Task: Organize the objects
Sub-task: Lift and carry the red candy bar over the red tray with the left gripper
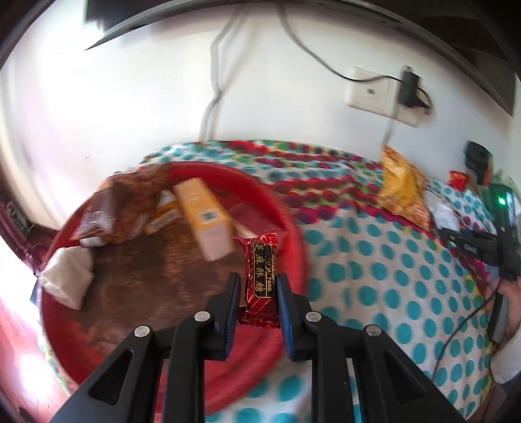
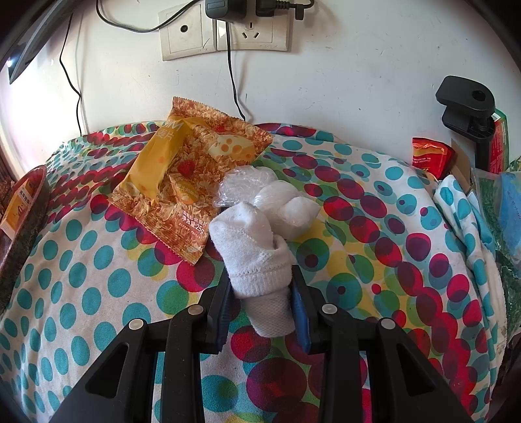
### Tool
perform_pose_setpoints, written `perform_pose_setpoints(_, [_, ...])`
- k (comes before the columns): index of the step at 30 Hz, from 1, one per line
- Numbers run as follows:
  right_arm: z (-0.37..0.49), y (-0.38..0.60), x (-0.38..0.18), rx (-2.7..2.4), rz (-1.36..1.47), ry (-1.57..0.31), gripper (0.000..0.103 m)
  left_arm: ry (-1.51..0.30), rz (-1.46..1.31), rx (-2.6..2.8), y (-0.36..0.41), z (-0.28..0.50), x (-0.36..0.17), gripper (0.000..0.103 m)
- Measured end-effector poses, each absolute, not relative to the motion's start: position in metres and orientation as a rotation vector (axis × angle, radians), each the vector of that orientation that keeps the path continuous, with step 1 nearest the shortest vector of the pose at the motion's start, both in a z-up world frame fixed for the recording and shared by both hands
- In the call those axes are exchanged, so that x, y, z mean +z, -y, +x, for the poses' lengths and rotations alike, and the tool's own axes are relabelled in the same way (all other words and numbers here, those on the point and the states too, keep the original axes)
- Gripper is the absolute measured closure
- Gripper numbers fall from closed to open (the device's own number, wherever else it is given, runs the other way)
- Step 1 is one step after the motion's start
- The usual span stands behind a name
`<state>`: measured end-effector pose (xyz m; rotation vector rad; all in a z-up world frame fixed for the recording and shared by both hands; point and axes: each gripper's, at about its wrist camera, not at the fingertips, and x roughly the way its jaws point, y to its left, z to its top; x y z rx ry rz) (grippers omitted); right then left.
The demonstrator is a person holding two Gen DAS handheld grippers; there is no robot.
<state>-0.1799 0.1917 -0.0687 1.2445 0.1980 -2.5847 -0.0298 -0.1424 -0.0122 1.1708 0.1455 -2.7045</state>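
My left gripper (image 1: 257, 279) is shut on a red wrapped candy (image 1: 261, 276) with a black and gold label, held above the right rim of a round red tray (image 1: 294, 234). The tray holds a yellow box (image 1: 203, 216), brown packets (image 1: 107, 208) and a white packet (image 1: 66, 276). In the right wrist view my right gripper (image 2: 260, 276) is shut on a rolled white sock (image 2: 257, 253) over the dotted cloth (image 2: 97, 276). A clear bag of white pieces (image 2: 270, 195) and an orange snack bag (image 2: 185, 172) lie just beyond the sock.
A wall with sockets (image 2: 224, 31), a charger and cables stands behind the table. Red packets (image 2: 429, 156), a black clamp (image 2: 465, 101) and bunched cloth crowd the right edge. The tray's edge (image 2: 29, 208) shows at far left. A person's hand (image 1: 511, 306) holds the other gripper at right.
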Motion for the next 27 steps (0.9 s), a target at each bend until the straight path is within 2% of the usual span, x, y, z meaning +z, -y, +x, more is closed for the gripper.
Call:
perform_pose_setpoints(15, [-0.18,-0.19,-0.068,-2.584,1.246,-0.202,0.071,-0.231,1.268,-2.497,0.253,-0.025,-0.037,0.081])
perform_pose_setpoints(27, [-0.18,-0.19,-0.068,-2.585,1.247,-0.211,0.071,-0.257,1.304,-2.464,0.277,-0.034,-0.055,0.08])
